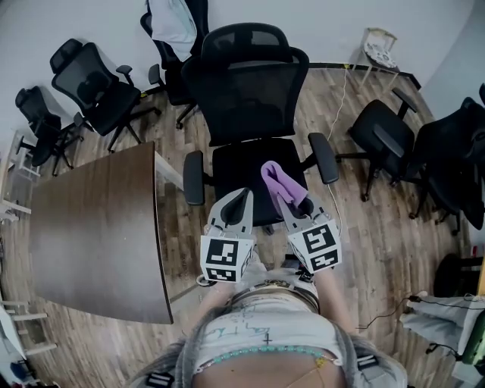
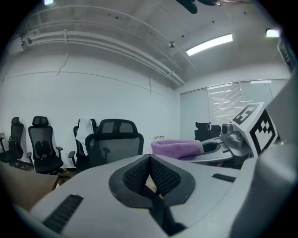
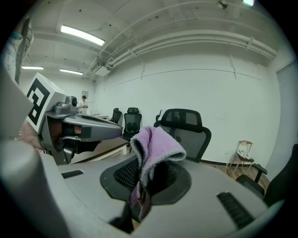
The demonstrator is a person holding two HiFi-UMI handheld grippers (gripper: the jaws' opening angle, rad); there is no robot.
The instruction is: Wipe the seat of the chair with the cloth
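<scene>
The right gripper (image 1: pixel 286 203) is clamped on a purple cloth (image 1: pixel 281 182); in the right gripper view the cloth (image 3: pixel 155 147) is pinched between the jaws and folds over above them. The left gripper (image 1: pixel 243 197) has its jaws pressed together with nothing between them, just left of the right one at lower centre. In the head view the cloth overlaps the front right part of the black seat (image 1: pixel 239 163) of the chair (image 1: pixel 250 91) at centre; contact cannot be told. A dark wooden table (image 1: pixel 98 227) fills the left. The floor (image 1: pixel 371 242) is wood plank. More black office chairs (image 1: pixel 98 83) stand at upper left and right, one with a white garment (image 1: pixel 173 23) over its back
</scene>
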